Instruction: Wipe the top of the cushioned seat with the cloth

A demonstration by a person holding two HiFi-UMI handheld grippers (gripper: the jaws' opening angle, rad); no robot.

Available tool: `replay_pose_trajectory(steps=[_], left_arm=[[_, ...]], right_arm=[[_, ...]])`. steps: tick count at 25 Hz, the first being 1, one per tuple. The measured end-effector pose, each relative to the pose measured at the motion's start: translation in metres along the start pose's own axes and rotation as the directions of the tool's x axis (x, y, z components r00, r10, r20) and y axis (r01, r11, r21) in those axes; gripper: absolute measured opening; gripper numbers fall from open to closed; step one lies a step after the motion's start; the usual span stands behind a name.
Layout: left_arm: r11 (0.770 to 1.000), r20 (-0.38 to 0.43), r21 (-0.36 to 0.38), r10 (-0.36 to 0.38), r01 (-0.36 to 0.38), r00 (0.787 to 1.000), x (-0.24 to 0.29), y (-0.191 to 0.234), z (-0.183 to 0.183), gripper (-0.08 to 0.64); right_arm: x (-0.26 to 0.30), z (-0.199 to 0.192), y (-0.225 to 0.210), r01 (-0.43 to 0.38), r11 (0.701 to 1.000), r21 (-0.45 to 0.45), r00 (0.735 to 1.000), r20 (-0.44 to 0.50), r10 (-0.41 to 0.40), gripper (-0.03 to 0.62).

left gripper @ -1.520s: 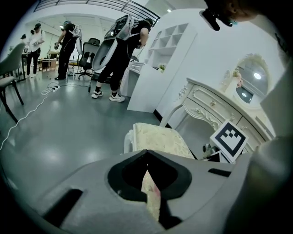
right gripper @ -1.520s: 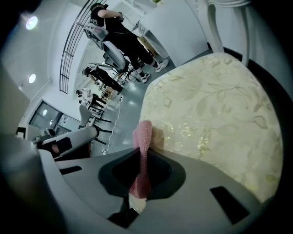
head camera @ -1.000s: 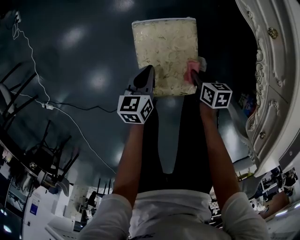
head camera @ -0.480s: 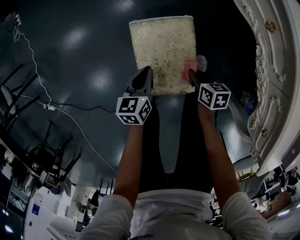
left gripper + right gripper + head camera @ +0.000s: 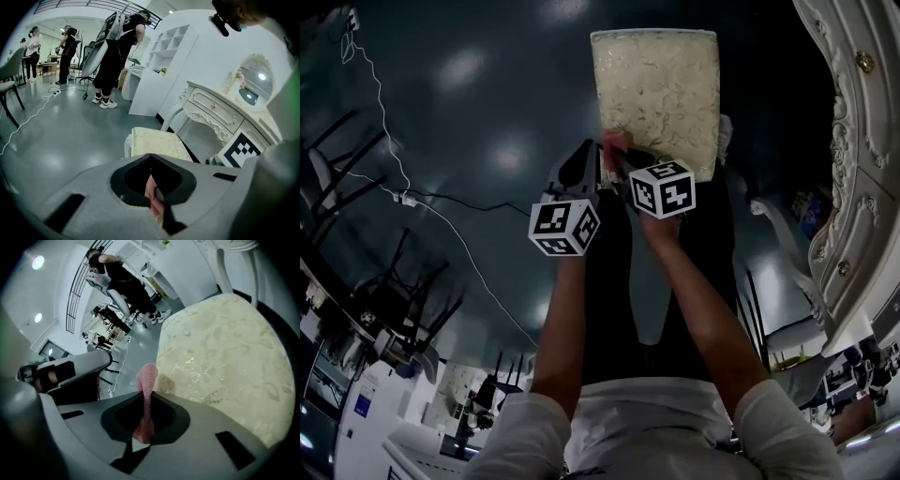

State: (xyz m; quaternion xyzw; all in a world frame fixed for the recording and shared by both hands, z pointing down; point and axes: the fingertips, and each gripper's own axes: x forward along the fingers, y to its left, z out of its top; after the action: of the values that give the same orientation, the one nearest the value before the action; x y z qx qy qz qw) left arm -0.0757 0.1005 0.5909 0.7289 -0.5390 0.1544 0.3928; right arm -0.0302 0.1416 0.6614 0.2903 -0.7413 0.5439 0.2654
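Seat (image 5: 661, 84) wipe | right tool (image 5: 143, 430) clamps cloth (image 5: 147, 390) at seat's near-left corner, ready to stroke | left tool (image 5: 154, 199) off seat's left edge, seemingly pinching same cloth to steady it

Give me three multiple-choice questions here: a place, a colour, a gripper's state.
1. The cushioned seat stands: A on a desk; B on the floor beside the white dressing table; C on a chair.
2. The cloth is: A blue; B pink; C green.
3. The right gripper is: A open; B shut on a cable; C shut on the cloth.
Answers: B, the table's carved front rises right beside it; B, pink shows between the jaws; C, its jaws pinch the cloth.
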Motion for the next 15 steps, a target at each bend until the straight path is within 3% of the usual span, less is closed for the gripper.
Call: replay_pose_trajectory(steps=[5, 9, 15], left_arm=[[1.0, 0.006, 0.01, 0.003, -0.004, 1.0, -0.011, 0.008, 0.0, 0.012], [1.0, 0.006, 0.019, -0.012, 0.012, 1.0, -0.01, 0.002, -0.001, 0.012], [0.998, 0.008, 0.021, -0.064, 0.063, 0.998, -0.003, -0.024, 0.0, 0.012]], right_arm=[[0.012, -0.013, -0.006, 0.043, 0.997, -0.063, 0.996, -0.08, -0.047, 0.028], [-0.026, -0.011, -0.045, 0.136, 0.991, 0.009, 0.989, -0.05, -0.136, 0.028], [-0.107, -0.019, -0.124, 0.281, 0.957, 0.072, 0.959, 0.005, -0.282, 0.028]])
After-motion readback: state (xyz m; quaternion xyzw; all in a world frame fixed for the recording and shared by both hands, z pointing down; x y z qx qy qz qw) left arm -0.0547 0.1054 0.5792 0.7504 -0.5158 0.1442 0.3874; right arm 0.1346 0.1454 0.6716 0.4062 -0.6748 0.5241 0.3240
